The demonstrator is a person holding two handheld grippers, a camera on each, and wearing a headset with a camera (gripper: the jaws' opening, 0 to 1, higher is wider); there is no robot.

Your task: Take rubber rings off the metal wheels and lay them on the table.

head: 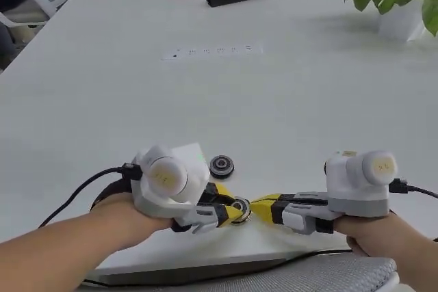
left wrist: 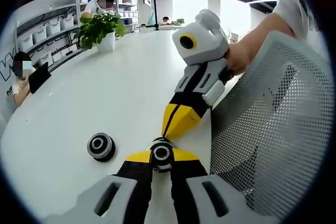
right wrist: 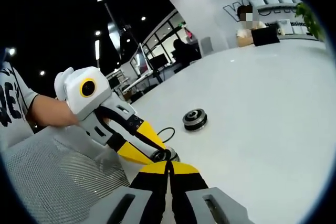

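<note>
1. The left gripper (head: 231,211) has its yellow-tipped jaws pinching a small round metal wheel with a black rubber ring (left wrist: 161,153), held just above the near edge of the white worktop (head: 274,100).
2. The right gripper (head: 256,206) has its jaws pressed together into a point at the wheel's rim. We cannot tell whether any rubber is caught between them.
3. To do this well, we judge that we should grip the metal hub firmly. Then we hook the ring's edge and peel it sideways, rather than tugging the whole wheel loose.
4. The ring looks thin and snug, so it may snap back.
5. A second black-ringed metal wheel (head: 221,165) lies flat on the worktop just beyond, its ring on.
</note>
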